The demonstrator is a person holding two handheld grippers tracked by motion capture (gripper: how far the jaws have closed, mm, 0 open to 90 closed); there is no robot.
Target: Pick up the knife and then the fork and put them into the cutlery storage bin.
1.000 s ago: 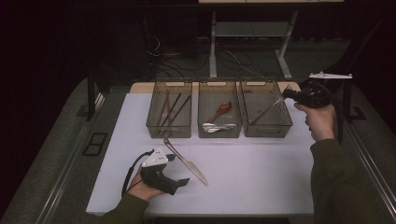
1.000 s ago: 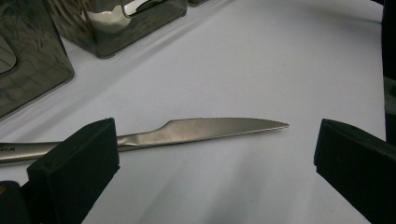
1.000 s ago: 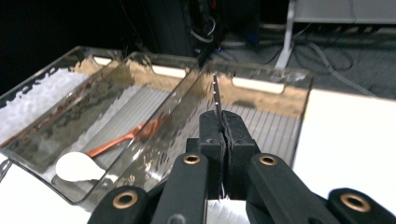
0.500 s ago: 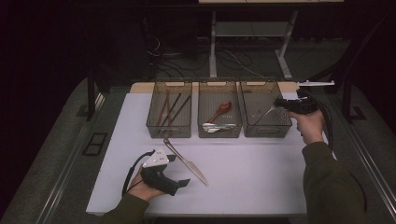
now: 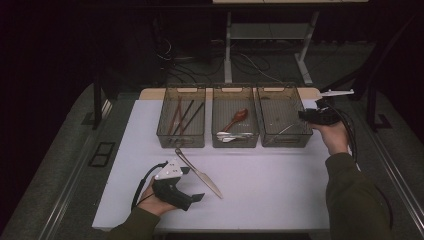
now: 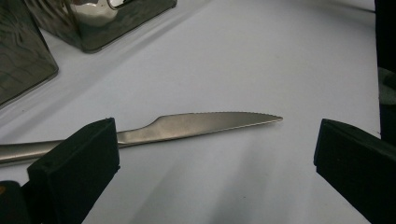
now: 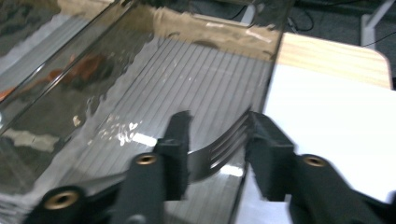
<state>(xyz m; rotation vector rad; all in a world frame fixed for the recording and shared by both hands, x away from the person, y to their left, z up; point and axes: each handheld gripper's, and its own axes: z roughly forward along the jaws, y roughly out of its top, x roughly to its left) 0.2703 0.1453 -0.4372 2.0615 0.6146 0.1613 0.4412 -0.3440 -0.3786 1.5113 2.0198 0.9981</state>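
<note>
Right gripper [image 7: 217, 135] just opening, fork [image 7: 223, 148] loose between its jaws over bin [image 7: 196, 70], left gripper [image 6: 210, 154] released beside knife [image 6: 201, 125]

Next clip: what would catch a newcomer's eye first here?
Three clear bins in a row at the table's far edge, sorting cutlery. The right gripper is over the right-hand bin; its jaws have just been opening, with a fork between them, over the bin floor. Nearer the person, a table knife lies on the white table before the open left gripper.

We see a steel fork [image 7: 219, 149] lying tines-up in the right bin [image 5: 283, 118]; knife [image 5: 199, 173] flat on the table.
</note>
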